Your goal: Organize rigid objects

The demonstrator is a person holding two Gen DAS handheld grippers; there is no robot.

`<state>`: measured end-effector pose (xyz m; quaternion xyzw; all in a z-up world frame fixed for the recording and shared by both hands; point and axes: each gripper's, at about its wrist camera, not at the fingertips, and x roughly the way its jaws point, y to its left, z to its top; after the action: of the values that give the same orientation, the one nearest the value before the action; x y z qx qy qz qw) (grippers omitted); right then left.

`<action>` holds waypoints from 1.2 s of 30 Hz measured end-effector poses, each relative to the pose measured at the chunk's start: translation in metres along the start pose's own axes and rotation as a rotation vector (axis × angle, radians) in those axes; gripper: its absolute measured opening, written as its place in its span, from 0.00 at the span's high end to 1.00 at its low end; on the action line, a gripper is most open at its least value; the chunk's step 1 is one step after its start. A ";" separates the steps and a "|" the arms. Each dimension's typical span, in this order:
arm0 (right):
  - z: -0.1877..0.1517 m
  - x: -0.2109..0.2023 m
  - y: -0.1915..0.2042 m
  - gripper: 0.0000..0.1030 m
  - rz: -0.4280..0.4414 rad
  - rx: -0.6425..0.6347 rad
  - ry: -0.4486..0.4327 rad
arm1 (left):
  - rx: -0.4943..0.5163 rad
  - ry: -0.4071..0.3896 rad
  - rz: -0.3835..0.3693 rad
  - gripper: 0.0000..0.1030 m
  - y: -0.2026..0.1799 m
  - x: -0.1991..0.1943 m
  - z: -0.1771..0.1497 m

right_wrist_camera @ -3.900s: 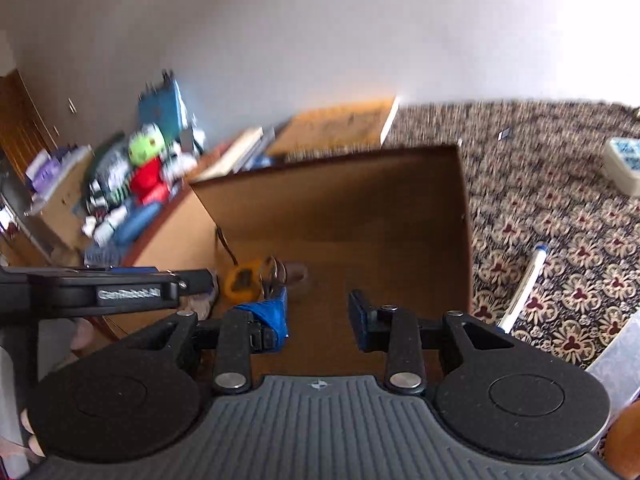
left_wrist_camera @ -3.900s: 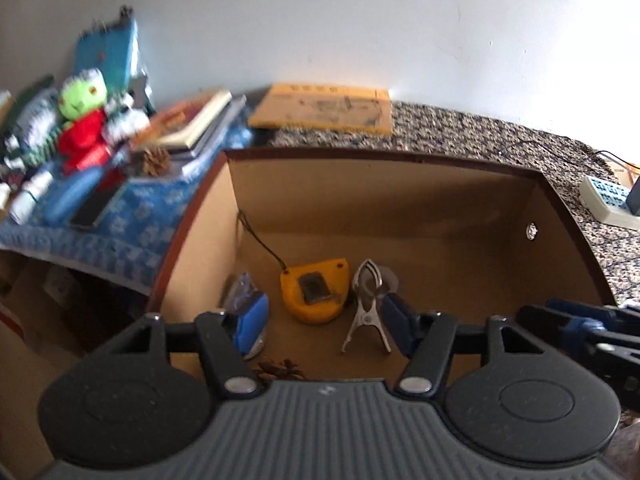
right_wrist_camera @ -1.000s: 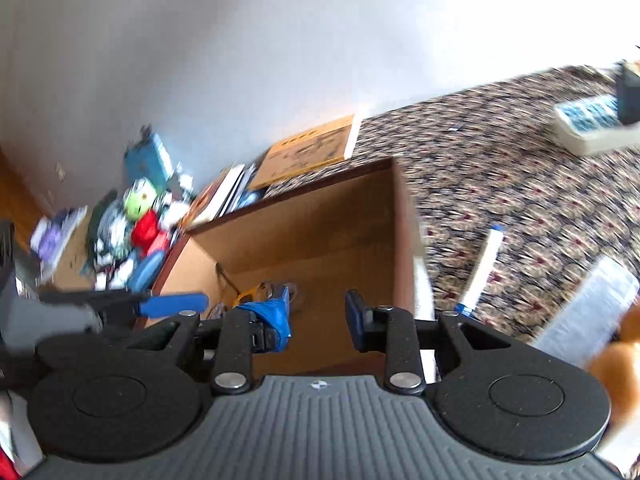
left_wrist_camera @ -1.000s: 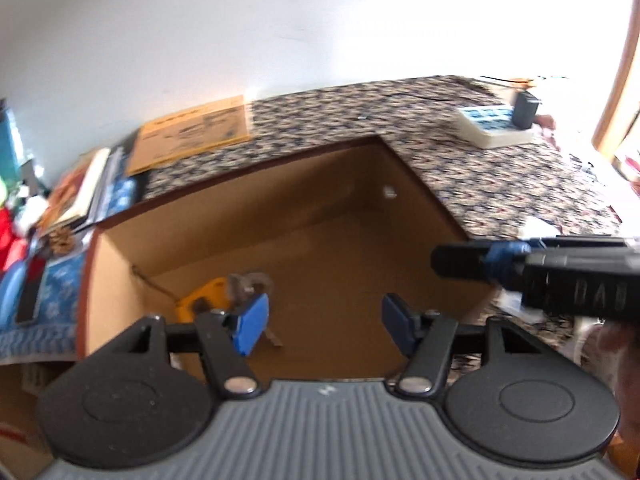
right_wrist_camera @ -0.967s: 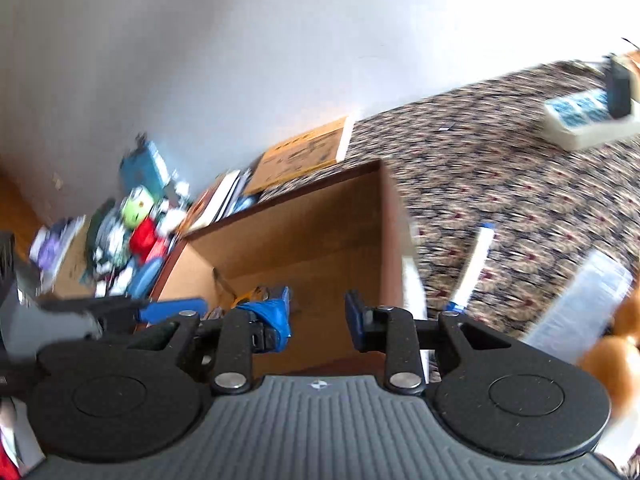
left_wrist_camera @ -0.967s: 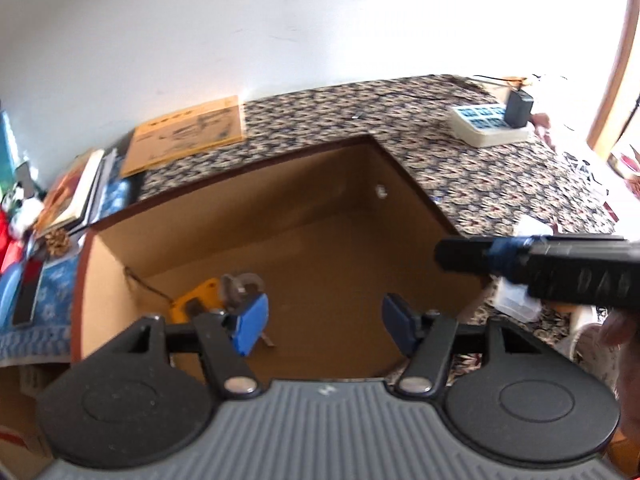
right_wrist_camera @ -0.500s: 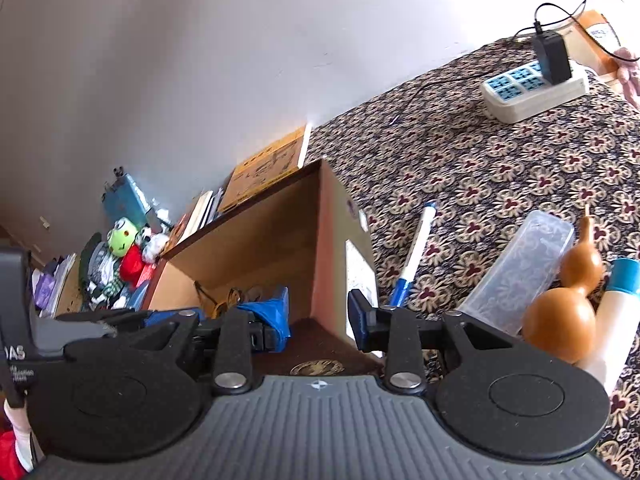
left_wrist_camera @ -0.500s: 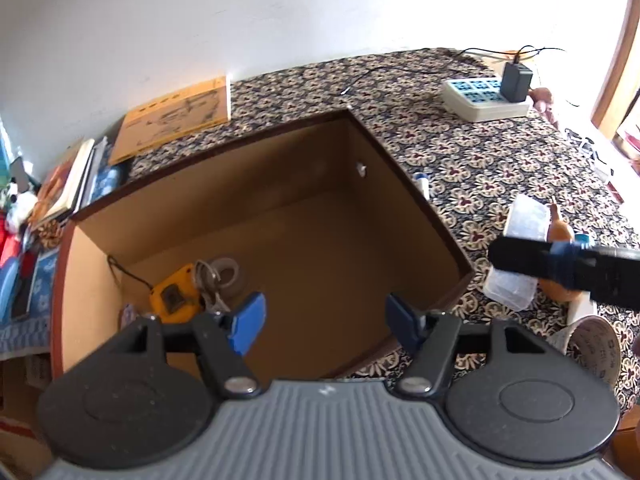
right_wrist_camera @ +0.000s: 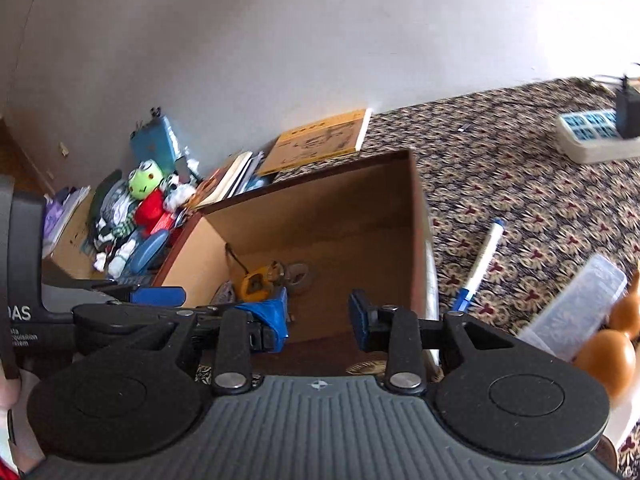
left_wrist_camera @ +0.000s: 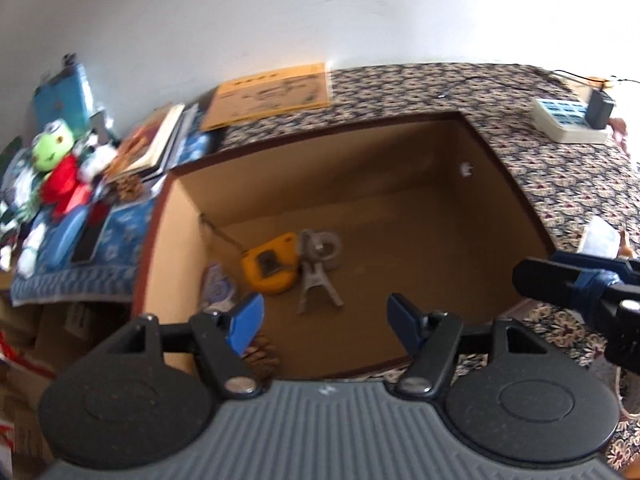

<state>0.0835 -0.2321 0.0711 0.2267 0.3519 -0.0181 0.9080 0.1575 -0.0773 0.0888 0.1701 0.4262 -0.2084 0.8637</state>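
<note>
Patterned cloth (left_wrist_camera: 560,168) surrounds the cardboard box (left_wrist_camera: 400,152); both hand-held grippers, left (left_wrist_camera: 326,322) and right (right_wrist_camera: 318,316), are opening, empty.

The left wrist view looks steeply down from just above the near edge of the open brown cardboard box (left_wrist_camera: 360,168), facing the white wall. The right wrist view looks less steeply from the box's near right corner (right_wrist_camera: 320,208). Both share the box interior, the orange booklet (left_wrist_camera: 272,94) (right_wrist_camera: 320,138) and the white power strip (left_wrist_camera: 568,124) (right_wrist_camera: 596,136).
</note>
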 end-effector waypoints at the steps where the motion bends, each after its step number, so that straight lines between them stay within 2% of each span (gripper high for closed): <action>1: 0.001 0.002 0.005 0.83 -0.003 -0.018 0.003 | -0.009 0.004 0.008 0.31 0.004 0.000 -0.001; 5: 0.003 0.011 0.018 0.83 -0.023 -0.066 0.014 | -0.036 0.024 0.030 0.30 0.016 0.002 -0.005; 10: 0.012 0.027 0.028 0.83 -0.095 -0.076 0.049 | -0.079 0.032 0.032 0.29 0.028 0.004 -0.005; 18: 0.016 0.038 0.039 0.82 -0.160 -0.053 0.073 | -0.096 0.027 -0.015 0.28 0.031 0.008 -0.002; 26: 0.016 0.041 0.035 0.82 -0.184 -0.033 0.084 | -0.109 0.037 -0.045 0.27 0.035 0.016 0.000; 36: 0.016 0.048 0.037 0.81 -0.186 -0.046 0.098 | -0.120 0.033 -0.019 0.27 0.039 0.021 -0.001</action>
<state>0.1371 -0.1996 0.0648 0.1727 0.4157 -0.0830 0.8891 0.1880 -0.0478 0.0759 0.1172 0.4538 -0.1880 0.8632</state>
